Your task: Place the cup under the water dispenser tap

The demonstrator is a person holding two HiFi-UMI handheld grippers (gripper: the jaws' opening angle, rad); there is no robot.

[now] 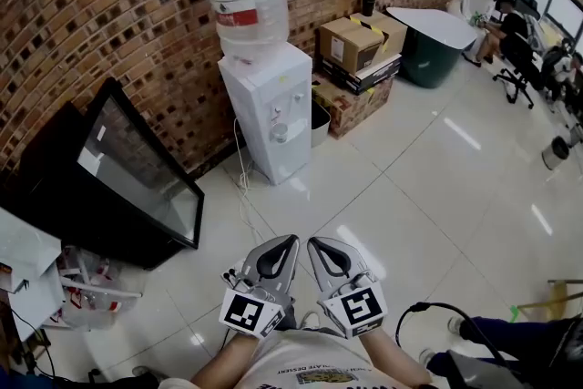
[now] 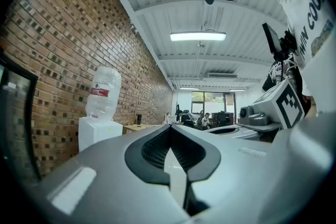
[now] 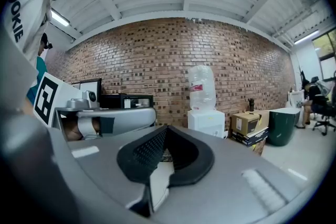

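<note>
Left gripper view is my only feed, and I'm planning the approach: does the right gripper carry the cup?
Observer: No. The right gripper has its jaws together, with nothing between them.
Operator: Is a cup standing at the tap?
Observer: In the head view a small pale round thing sits in the front recess of the water dispenser; I cannot tell whether it is a cup.
Operator: Anything on the floor near it?
Observer: A white cable trails over the tiles by the dispenser's left side.
</note>
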